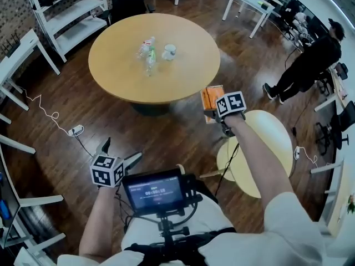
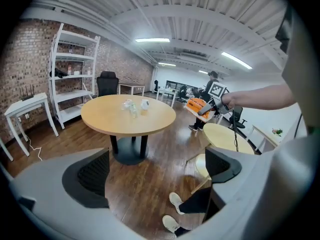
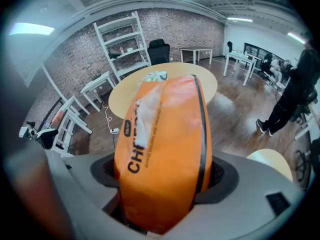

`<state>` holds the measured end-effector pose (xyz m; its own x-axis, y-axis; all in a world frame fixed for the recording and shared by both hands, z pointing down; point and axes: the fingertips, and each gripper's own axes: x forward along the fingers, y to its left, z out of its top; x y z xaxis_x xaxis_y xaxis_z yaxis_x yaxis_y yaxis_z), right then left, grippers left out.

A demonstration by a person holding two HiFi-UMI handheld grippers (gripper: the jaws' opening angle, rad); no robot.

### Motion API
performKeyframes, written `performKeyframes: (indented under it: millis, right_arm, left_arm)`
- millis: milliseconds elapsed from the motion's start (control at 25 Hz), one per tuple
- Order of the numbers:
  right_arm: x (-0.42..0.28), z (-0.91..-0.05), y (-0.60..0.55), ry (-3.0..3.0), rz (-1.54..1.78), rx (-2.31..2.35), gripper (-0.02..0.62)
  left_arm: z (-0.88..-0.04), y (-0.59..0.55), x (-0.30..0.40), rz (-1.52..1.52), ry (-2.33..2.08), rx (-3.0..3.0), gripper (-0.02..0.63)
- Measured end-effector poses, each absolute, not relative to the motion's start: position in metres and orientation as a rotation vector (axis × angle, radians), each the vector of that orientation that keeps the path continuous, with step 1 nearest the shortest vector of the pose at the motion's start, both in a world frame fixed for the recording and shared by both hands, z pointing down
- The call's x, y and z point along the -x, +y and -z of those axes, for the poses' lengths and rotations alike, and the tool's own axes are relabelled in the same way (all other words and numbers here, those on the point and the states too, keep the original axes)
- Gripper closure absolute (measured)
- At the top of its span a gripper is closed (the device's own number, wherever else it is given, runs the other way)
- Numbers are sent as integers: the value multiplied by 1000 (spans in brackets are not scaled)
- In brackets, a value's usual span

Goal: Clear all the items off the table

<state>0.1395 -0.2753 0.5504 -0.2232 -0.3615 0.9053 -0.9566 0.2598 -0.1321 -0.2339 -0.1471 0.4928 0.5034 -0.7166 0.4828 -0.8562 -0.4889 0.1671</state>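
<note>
Floor [image 1: 166,132]: dark wooden boards; a white cable runs over it to a power strip [image 1: 76,129] on the left.
Counter [image 1: 183,79]: round, light wood top on a dark central foot, in the middle of the room. Most of its top is bare.
Shelf unit [image 1: 72,13]: white and open, against the brick wall, well apart from the counter.
Pale round top [image 1: 272,143]: cream colour, to the right of the counter and lower, under the person's right arm.
Person [image 1: 310,60]: in black clothes, far right, near the white desks.
Right hand-held gripper [image 3: 162,179]: points steeply down with both jaws clenched on the sides of the orange bag.
Left hand-held gripper [image 2: 157,169]: released, jaws wide apart with only floor between them; it is low on the left, far from the counter.
Orange bag [image 3: 165,134]: a snack bag with dark letters, upright between the right jaws. It hangs in the air off the counter's near edge, just beside the pale round top.
Bottles [image 1: 147,54]: clear plastic, grouped near the counter's middle; I cannot tell how many.
Cup [image 1: 169,51]: white, just beside the bottles on their right.
</note>
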Motion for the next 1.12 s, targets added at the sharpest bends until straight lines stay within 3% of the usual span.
performKeyframes:
  millis: [560,1120]
  right_arm:
    - [-31,-620,-452,-1715,-864,-938,192]
    - [5,-677,-538,-1628,-834,-832,190]
  left_arm:
    - [-499,-198,277,-447,-1520,-2131,11]
    - [-509,-230,297,-420,-1600,-1976,11]
